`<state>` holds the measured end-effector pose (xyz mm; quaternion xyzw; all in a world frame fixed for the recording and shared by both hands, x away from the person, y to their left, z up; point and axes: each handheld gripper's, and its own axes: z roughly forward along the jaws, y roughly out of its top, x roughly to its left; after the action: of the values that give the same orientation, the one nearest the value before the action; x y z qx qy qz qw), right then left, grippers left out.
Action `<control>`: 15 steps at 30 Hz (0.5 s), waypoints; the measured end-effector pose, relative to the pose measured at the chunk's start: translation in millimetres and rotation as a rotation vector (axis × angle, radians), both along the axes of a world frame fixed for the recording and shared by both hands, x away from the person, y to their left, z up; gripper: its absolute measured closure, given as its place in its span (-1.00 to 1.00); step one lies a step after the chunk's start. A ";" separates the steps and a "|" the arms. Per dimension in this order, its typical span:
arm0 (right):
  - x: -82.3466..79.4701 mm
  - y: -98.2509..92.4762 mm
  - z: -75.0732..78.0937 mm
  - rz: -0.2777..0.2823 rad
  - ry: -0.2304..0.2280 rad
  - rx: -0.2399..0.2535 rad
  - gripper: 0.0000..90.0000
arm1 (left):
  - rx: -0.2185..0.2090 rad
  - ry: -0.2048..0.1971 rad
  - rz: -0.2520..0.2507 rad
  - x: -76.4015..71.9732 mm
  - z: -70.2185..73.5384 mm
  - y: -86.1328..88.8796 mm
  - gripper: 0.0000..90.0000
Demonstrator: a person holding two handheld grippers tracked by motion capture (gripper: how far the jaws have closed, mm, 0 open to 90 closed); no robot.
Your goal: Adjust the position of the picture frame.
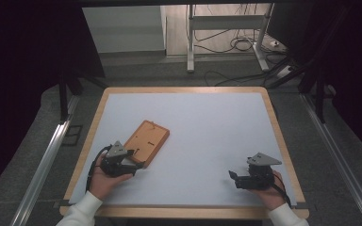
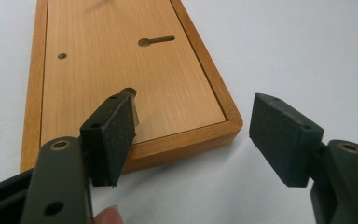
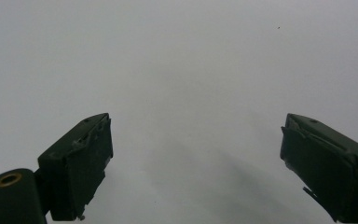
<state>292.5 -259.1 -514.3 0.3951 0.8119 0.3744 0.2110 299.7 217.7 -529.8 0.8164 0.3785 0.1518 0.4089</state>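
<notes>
Now left claw (image 2: pixel 193 135) wide at wooden board (image 2: pixel 121 74) corner, right claw (image 3: pixel 196 163) wide, nothing betw.

We find the flat rectangular wooden board (image 1: pixel 146 142) lying on the pale table top (image 1: pixel 207 132), left of centre. The left gripper (image 1: pixel 136 165) sits at its near end; the right gripper (image 1: pixel 233 175) lies well apart, near the right front.
</notes>
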 end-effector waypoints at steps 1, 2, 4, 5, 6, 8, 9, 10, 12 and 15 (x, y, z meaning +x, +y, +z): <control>0.0 0.0 0.0 0.000 0.000 0.000 -0.79 | 0.000 0.000 0.000 0.0 0.0 0.0 -0.32; -0.4 -1.3 0.3 0.004 0.000 0.005 -0.79 | 0.000 -0.001 0.000 0.0 0.1 -0.2 -0.32; -0.9 -1.6 0.5 0.004 -0.001 0.008 -0.79 | 0.002 -0.001 -0.002 0.0 0.1 -0.5 -0.32; -1.9 -2.0 1.4 0.006 -0.003 0.008 -0.78 | 0.005 -0.003 -0.004 -0.2 0.1 -0.7 -0.32; -2.2 -1.9 1.9 0.006 -0.004 0.008 -0.78 | 0.003 -0.004 -0.006 -0.3 0.2 -0.7 -0.32; -2.8 -1.3 2.9 0.010 -0.005 0.010 -0.78 | 0.000 -0.007 -0.005 -0.7 0.6 -0.3 -0.32; -2.8 -1.3 2.9 0.010 -0.005 0.010 -0.78 | 0.000 -0.007 -0.005 -0.7 0.6 -0.3 -0.32; -2.7 -0.6 2.6 0.014 -0.006 0.009 -0.77 | -0.004 -0.007 -0.003 -0.7 1.1 0.5 -0.32; -2.4 -0.3 1.5 0.017 0.000 0.003 -0.77 | -0.007 -0.008 0.000 -0.5 1.4 1.2 -0.32; -1.9 0.0 -0.2 0.019 0.007 -0.001 -0.77 | -0.011 -0.011 0.000 0.6 1.7 1.8 -0.32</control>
<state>290.6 -259.0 -514.5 0.3885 0.8166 0.3745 0.2049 300.3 219.4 -528.1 0.8133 0.3771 0.1541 0.4154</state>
